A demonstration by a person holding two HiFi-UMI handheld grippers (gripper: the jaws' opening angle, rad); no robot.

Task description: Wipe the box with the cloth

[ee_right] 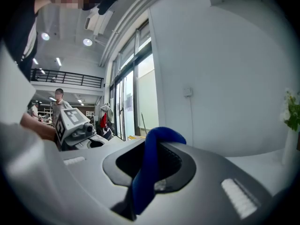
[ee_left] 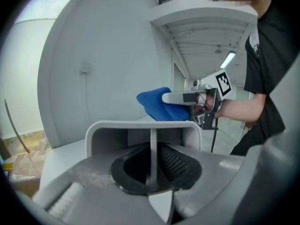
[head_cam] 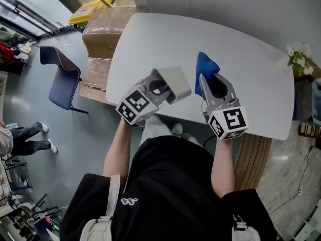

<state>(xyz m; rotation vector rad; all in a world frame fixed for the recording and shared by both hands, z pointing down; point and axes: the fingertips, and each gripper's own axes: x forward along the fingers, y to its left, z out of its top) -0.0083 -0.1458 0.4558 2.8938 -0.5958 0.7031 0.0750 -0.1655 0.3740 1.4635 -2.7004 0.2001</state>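
Above white table [head_cam: 251, 59], my left gripper [head_cam: 160, 87] is pinching the box [head_cam: 178, 79], right gripper [head_cam: 214, 84] the cloth [head_cam: 204, 67]; wiping seemingly unstarted.

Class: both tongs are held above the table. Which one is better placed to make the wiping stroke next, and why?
The right tongs: they pinch the blue cloth, which hangs beside the box. The left tongs are clamped on the box's wall, so they are better left to steady it.
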